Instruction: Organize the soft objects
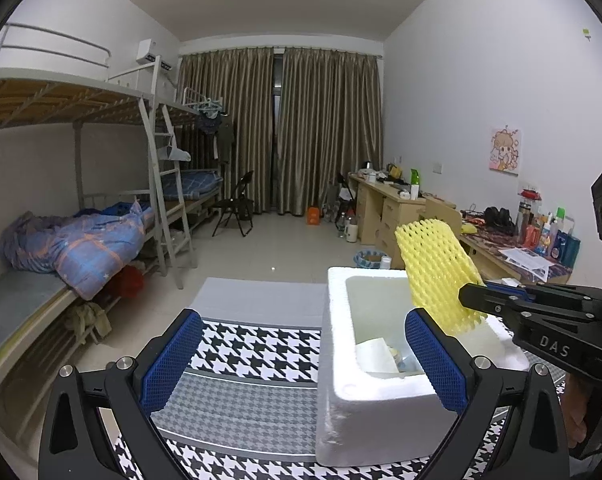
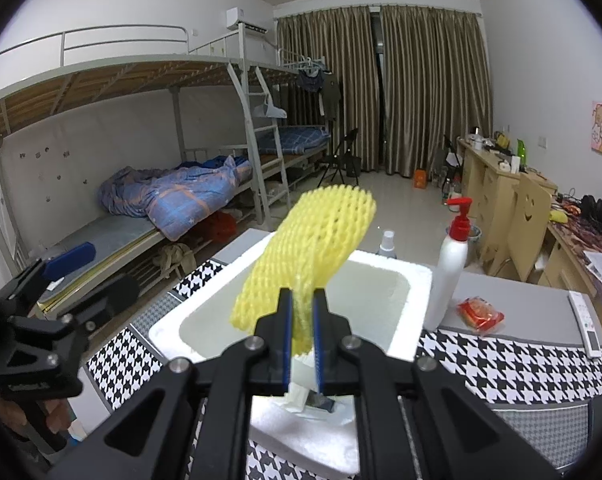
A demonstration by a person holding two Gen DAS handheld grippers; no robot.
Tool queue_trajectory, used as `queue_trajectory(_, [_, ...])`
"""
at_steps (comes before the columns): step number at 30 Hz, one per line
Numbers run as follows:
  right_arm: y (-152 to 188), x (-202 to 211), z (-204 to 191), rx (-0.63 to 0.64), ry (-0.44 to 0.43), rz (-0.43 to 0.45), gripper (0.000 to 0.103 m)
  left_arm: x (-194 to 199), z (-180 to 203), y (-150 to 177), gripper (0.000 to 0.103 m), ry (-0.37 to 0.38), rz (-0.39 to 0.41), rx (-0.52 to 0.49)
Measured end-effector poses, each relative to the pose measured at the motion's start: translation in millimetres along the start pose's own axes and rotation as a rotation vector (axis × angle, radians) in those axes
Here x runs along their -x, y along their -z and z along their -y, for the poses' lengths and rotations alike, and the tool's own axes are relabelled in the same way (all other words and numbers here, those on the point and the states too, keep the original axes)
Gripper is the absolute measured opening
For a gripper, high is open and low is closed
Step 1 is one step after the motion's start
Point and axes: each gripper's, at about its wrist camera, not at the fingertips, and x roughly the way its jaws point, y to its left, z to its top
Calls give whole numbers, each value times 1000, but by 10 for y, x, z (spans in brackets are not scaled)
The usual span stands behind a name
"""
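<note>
My right gripper (image 2: 302, 322) is shut on a yellow foam net sleeve (image 2: 305, 256) and holds it upright above a white foam box (image 2: 411, 280). In the left wrist view the sleeve (image 1: 437, 268) sticks up from the right gripper (image 1: 471, 300) over the box (image 1: 337, 344). The box holds white paper and small items (image 1: 381, 354). My left gripper (image 1: 305, 364) is open and empty, its blue pads to either side of the box's near left corner. It also shows at the left of the right wrist view (image 2: 61, 280).
The box sits on a houndstooth cloth (image 1: 241, 360) over a grey table. A white pump bottle (image 2: 449, 276), a small spray bottle (image 2: 388, 244), a red packet (image 2: 480, 314) and a remote (image 2: 585, 322) stand to the right. Bunk beds left, desks right.
</note>
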Motion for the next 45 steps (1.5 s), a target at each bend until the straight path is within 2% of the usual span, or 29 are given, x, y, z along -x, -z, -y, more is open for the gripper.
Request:
queue_trajectory(4, [-2, -66, -15, 2, 6, -11, 16, -25, -37, 22, 102, -6, -8, 6])
queue_trajectory(6, [-1, -91, -18, 5, 10, -16, 28, -20, -47, 24, 102, -8, -7, 9])
queue_trajectory(8, [2, -107, -22, 11, 25, -15, 67, -9, -47, 22, 102, -10, -5, 11])
queue_trajectory(10, [13, -78, -32, 8, 41, 9, 82, -3, -54, 24, 102, -11, -4, 14])
queue_trajectory(22, [42, 74, -57, 9, 26, 23, 82, 67, -57, 33, 102, -14, 5, 18])
queue_trajectory(40, [110, 424, -29, -7, 50, 83, 83, 272, 82, 32, 102, 14, 18, 8])
queue_trajectory(45, [146, 556, -26, -15, 67, 117, 95, 327, 176, 17, 102, 24, 25, -3])
